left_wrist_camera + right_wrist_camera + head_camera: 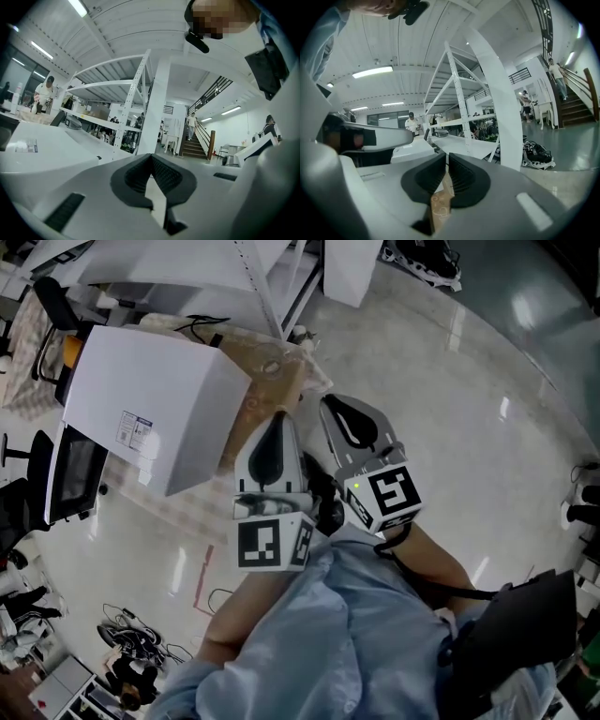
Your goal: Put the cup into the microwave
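1. Where things stand: both claws are tucked in close to the person's light blue shirt in the lower middle of the head view. They point toward the table at upper left.
2. The left gripper is clenched. In its own view the tips meet and there's nothing between the pads.
3. The right gripper is the same, squeezed closed and empty. The brown bit showing through the gap lower down looks like the surface beyond it, not something held.
4. The cup: honestly can't find it in any of the three views. It's either hidden or out of frame.
5. The microwave: no clear sighting either. There's a big white box with a sticker sitting at upper left on a brown patterned cover. It could be the microwave seen from above, but I can't tell.
6. So my read is the task has barely started. This is the approach, and nothing has been picked up.
7. How I'd do this bit well:
   - Find the cup first, and tilt the head camera so the tabletop is actually in frame.
   - Pick one claw for the cup and let it open up well before it gets there, not at the last moment.
   - Keep the other one free for the door, assuming it's shut.
   - Come in level and low so the pads close on the cup's wall, not its rim.
8. Main risk as I see it: two closed claws side by side near that box could easily bump it or each other.
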